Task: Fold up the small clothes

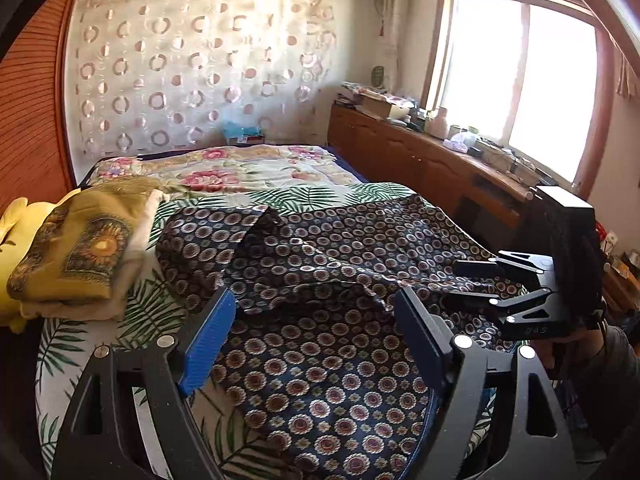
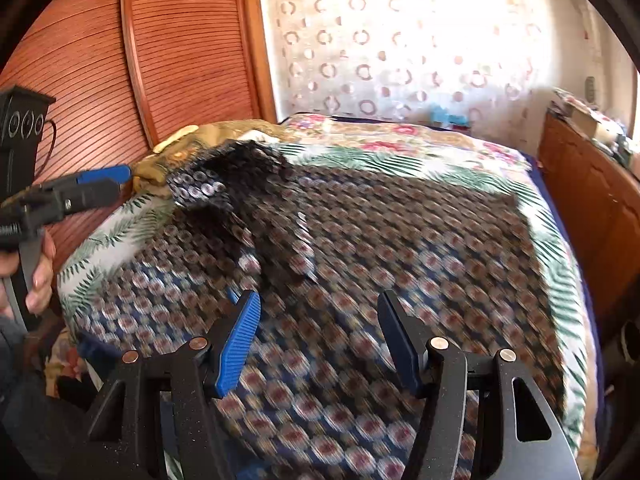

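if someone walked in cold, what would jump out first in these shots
The dark navy garment printed with round medallions, spread rumpled over the palm-leaf bedspread, fills the middle of both views. Both tools hover open above its near edge, the left tool and the right tool, neither gripping cloth. A folded mustard-yellow cloth sits to the garment's left, near the slatted wooden doors.

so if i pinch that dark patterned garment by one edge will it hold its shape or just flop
Probably flop: the dark patterned garment already lies in soft creases with one corner turned over. It looks thin, so likely light. Spread wide over the bed, the rest would probably drag behind one pinch, so both open grippers may be needed.
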`<state>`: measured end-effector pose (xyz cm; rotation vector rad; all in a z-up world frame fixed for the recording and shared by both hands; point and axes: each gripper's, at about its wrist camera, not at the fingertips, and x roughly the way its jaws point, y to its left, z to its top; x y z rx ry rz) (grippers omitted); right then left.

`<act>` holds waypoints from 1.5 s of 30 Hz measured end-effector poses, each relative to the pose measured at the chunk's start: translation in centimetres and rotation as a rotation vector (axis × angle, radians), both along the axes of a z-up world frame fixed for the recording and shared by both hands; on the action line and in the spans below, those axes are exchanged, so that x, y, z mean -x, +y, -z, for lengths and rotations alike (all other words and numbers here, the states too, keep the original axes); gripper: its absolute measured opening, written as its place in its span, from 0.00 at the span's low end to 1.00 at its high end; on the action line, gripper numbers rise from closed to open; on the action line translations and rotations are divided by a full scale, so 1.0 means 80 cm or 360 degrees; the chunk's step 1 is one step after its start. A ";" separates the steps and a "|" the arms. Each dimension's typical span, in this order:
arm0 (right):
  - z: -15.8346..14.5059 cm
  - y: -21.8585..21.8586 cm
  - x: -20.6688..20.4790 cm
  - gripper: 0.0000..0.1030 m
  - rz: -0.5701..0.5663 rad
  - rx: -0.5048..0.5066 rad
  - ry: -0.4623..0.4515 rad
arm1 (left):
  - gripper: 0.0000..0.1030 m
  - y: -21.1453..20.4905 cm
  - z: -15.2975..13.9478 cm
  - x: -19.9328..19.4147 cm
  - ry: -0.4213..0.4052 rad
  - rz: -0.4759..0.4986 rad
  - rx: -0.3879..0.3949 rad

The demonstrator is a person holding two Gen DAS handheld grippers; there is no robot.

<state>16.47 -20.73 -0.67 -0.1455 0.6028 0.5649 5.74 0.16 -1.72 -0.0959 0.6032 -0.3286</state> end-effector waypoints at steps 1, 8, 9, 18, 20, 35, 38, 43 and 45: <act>0.000 0.007 -0.007 0.61 -0.0022 -0.0002 0.0007 | 0.80 0.005 0.002 0.001 0.0000 -0.0015 0.0003; 0.015 0.064 -0.066 0.61 -0.0172 0.0099 0.0146 | 0.80 0.028 0.008 0.009 -0.0005 -0.0095 -0.0002; 0.018 0.069 -0.073 0.61 -0.0172 0.0126 0.0159 | 0.80 0.029 0.008 0.010 -0.0007 -0.0101 -0.0007; 0.040 0.109 -0.115 0.61 -0.0122 0.0318 0.0185 | 0.80 0.040 0.014 0.011 -0.0001 -0.0135 -0.0021; 0.043 0.113 -0.118 0.61 -0.0120 0.0321 0.0194 | 0.80 0.041 0.014 0.012 -0.0008 -0.0146 -0.0030; -0.004 0.103 -0.055 0.04 -0.0270 0.0053 -0.0096 | 0.80 0.042 0.015 0.013 0.0001 -0.0142 -0.0025; -0.006 0.072 -0.048 0.04 -0.0197 0.0009 -0.0096 | 0.80 0.037 0.016 0.012 0.0004 -0.0124 -0.0024; 0.006 0.016 -0.028 0.04 -0.0045 0.0041 -0.0095 | 0.80 0.024 0.017 0.009 0.0009 -0.0083 -0.0020; 0.012 -0.005 -0.022 0.04 0.0022 0.0053 -0.0082 | 0.80 0.019 0.018 0.007 0.0017 -0.0066 -0.0017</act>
